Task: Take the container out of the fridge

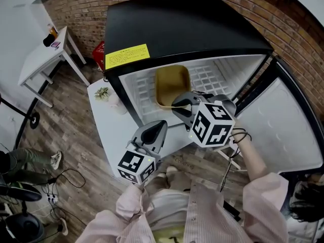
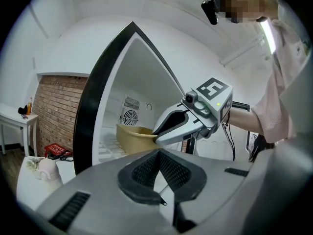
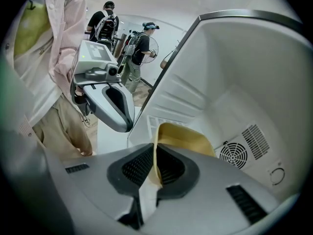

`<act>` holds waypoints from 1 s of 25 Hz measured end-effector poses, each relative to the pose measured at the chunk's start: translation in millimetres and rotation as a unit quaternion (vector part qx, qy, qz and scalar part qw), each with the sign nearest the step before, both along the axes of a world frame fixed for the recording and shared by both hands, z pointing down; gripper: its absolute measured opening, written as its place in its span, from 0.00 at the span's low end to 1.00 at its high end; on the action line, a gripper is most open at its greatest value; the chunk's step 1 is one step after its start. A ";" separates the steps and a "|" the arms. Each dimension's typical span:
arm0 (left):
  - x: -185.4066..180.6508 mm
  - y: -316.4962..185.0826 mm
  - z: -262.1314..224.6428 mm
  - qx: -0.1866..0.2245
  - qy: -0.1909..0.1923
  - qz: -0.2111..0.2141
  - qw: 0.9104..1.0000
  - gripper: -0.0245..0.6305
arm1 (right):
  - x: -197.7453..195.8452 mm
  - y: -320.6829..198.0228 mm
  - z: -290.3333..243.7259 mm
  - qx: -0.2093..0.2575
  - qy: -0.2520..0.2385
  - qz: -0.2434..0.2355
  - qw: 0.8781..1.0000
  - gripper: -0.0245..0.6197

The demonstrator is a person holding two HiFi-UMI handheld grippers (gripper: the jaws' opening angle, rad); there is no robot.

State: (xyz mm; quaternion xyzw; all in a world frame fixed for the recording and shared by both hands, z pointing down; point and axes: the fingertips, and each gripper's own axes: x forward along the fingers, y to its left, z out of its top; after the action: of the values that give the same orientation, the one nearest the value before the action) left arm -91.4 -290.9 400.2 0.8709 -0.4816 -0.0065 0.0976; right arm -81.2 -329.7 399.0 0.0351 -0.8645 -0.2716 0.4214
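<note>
Gripping the near wall of the mustard-coloured container (image 1: 172, 82), the right gripper (image 1: 177, 105) is reaching down into the open fridge (image 1: 187, 24). Its pads are clamping the thin rim, one inside the tub and one outside. The container is sitting upright on the white wire shelf (image 1: 215, 77), mouth facing up, well forward of the fan grille (image 3: 242, 146) on the back wall. Its long axis seems to be running from the fridge's front toward the back, with a short end facing the person, though the steep angle is making this hard to judge.

The left gripper (image 1: 161, 124) is hanging outside the fridge, just beside the right one, with its jaws together on nothing.

Judging from this, the grasp is being made and the withdrawal is not yet begun. The next move is calling for a slight lift and a straight pull toward the person, keeping the tub level and clear of the door (image 1: 291, 120).
</note>
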 end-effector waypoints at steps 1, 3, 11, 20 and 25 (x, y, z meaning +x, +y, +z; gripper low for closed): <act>-0.3 0.2 -0.5 0.001 -0.001 0.000 1.000 0.02 | 1.2 0.3 -1.0 0.001 -0.003 0.003 1.000 0.08; -0.5 0.8 -1.3 0.002 -0.001 0.001 1.000 0.02 | 3.8 1.2 -2.8 0.001 -0.007 0.009 1.000 0.08; 0.3 4.7 -2.7 0.009 -0.004 0.011 1.000 0.02 | 16.2 9.6 -5.5 0.007 -0.026 0.039 0.999 0.08; -3.5 9.1 -3.4 0.011 -0.009 0.011 1.000 0.02 | 35.8 18.7 -11.6 0.021 -0.075 0.099 0.992 0.08; -1.4 11.6 -4.3 0.015 -0.008 0.015 1.000 0.02 | 46.8 27.4 -13.4 0.038 -0.090 0.128 0.987 0.08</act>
State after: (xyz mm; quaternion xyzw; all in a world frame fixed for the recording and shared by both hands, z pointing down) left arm -92.8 -279.3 395.9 0.8793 -0.4693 -0.0054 0.0813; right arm -34.4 -302.4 385.6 0.1859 -0.8764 -0.2439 0.3713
